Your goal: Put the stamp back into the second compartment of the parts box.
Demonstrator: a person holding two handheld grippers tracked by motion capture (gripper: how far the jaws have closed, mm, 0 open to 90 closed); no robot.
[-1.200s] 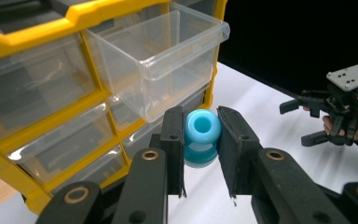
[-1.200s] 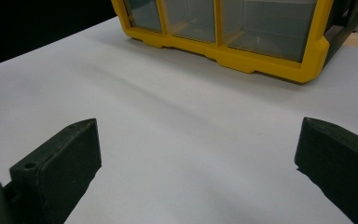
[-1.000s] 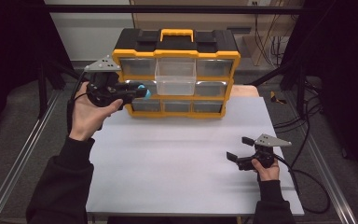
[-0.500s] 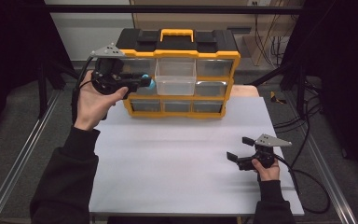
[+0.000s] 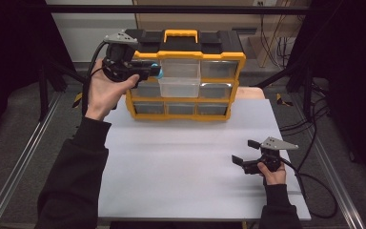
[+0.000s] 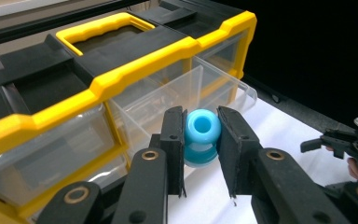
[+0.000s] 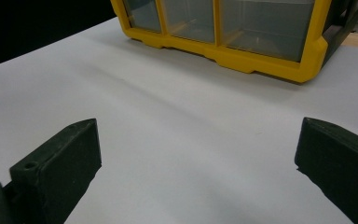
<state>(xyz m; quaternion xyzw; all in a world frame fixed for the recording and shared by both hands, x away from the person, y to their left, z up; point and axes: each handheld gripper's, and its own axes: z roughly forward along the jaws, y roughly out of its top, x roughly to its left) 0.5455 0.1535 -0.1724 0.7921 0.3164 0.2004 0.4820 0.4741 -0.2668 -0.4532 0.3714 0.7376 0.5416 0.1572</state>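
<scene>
Where the two black jaws of the left gripper (image 6: 200, 140) press in from either side, a small glossy blue spool (image 6: 201, 136), round with a hole through its middle, sits clamped between their flat matte pads. It hangs above the pulled-out clear plastic drawer (image 6: 182, 100) of the yellow-and-black organiser (image 5: 187, 71), whose translucent compartments sit in rows under a moulded yellow handle (image 5: 181, 34). On the smooth white tabletop (image 5: 181, 162), well apart, the right gripper (image 5: 244, 153) rests with its jaws spread wide, holding nothing.
</scene>
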